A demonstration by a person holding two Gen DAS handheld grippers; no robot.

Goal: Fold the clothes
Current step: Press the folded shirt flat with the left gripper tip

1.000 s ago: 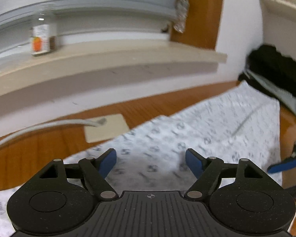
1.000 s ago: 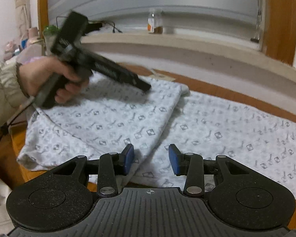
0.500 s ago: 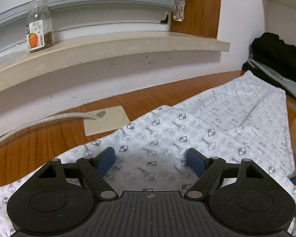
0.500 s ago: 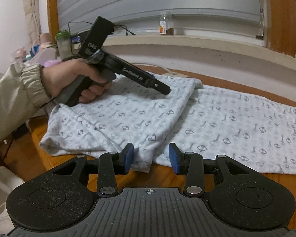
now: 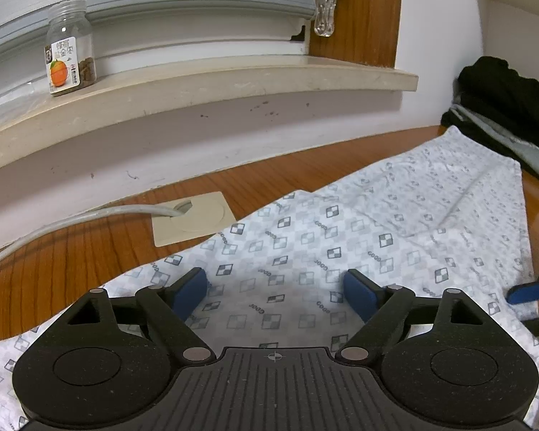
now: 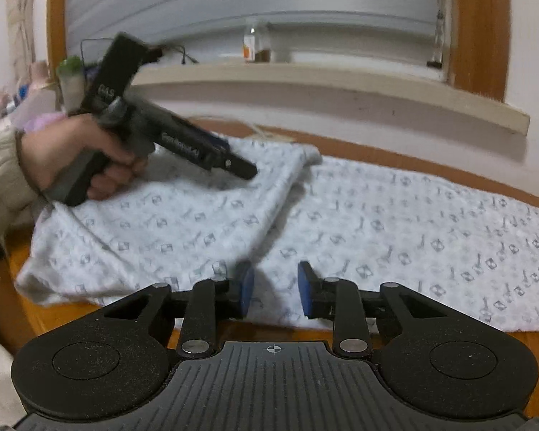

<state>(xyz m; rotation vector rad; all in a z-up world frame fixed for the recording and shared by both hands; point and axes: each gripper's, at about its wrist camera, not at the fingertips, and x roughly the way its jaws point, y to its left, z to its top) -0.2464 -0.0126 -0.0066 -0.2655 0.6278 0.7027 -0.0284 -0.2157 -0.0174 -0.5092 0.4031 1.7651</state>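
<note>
The left tongs (image 5: 275, 289), black with blue pads, stand spread wide with nothing between them, low over the white garment with a grey checker print (image 5: 395, 237). In the right wrist view a hand (image 6: 86, 165) in a beige sleeve grips their black handle, their tip over the folded part of the cloth; whether it touches is unclear. The right tongs (image 6: 275, 289) are parted too, pinching nothing, poised over the garment's near hem at the near edge of the glossy brown wooden table (image 5: 64, 251).

The garment lies spread along the table, one end folded over itself on the left in the right wrist view. Beside its far edge sits a beige square cable plate (image 5: 194, 219) with a grey cable (image 5: 72, 221) running into it. At the table's right end lies a heap of black and grey clothes (image 5: 506, 107). On the cream window sill (image 5: 233, 82) above stands a clear glass jar with an orange-fruit label (image 5: 70, 48).
</note>
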